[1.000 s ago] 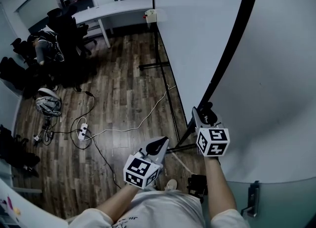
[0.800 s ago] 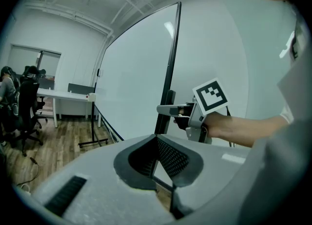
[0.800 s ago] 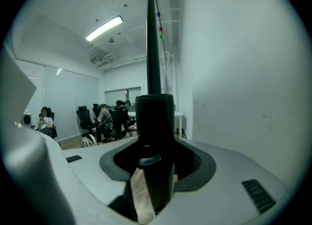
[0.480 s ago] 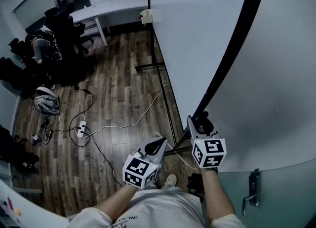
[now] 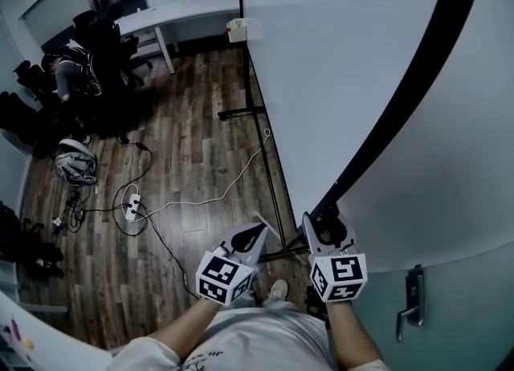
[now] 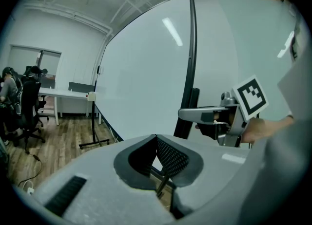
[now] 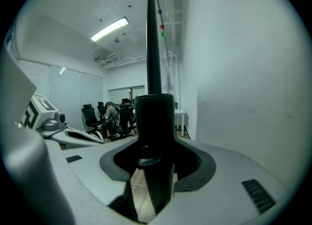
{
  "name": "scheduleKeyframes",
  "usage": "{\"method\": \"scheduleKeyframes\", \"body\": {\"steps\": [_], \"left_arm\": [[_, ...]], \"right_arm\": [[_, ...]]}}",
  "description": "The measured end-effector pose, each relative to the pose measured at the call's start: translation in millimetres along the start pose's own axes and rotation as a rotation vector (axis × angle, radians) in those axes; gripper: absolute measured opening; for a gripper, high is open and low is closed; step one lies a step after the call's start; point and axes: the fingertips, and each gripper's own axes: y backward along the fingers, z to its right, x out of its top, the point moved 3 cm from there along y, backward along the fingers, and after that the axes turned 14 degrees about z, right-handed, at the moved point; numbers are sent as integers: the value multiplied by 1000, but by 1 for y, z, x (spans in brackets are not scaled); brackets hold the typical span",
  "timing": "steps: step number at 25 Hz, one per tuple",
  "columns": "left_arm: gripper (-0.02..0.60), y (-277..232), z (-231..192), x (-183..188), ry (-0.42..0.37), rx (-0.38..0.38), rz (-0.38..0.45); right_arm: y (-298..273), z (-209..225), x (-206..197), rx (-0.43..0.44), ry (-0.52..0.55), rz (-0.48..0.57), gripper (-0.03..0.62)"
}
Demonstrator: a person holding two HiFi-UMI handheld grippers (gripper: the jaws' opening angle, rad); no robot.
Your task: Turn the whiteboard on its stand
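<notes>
The big whiteboard point(image 5: 337, 64) stands upright on its black stand point(image 5: 250, 109), and its black side frame point(image 5: 401, 96) runs down to my right gripper point(image 5: 325, 221). That gripper is shut on the frame's lower end; in the right gripper view the black frame point(image 7: 155, 121) fills the gap between the jaws of the right gripper point(image 7: 155, 163). My left gripper point(image 5: 249, 237) hangs a little to the left, shut and empty, clear of the board. In the left gripper view the left gripper's point(image 6: 157, 140) pads meet, with the whiteboard point(image 6: 146, 73) and the right gripper point(image 6: 197, 115) beyond.
A white cable point(image 5: 233, 193) and a power strip point(image 5: 133, 210) lie on the wood floor beside the stand's base rail point(image 5: 277, 201). A desk point(image 5: 185, 16), office chairs point(image 5: 100, 40) and a seated person point(image 5: 68, 72) are at far left. A glass door with a handle point(image 5: 411, 313) is at lower right.
My right gripper has drawn back toward my body with the frame in it, and the whiteboard's near edge has swung with it. The left gripper has barely moved.
</notes>
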Motion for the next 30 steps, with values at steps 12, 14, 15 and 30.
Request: {"method": "scheduleKeyframes", "body": {"steps": [12,14,15,30], "left_arm": [[9,3,4,-4,1,-4,-4],[9,2,4,-5,0,-3,-3],[9,1,5,-5,0,-3,-3],[9,4,10,-5,-1,-16,-5]], "right_arm": [[12,-9,-3,-2,-2,7,190],[13,-7,-6,-1,-2,12,190],[14,-7,-6,0,-5,13,191],[47,-11,-17,-35,-78,-8,190]]}}
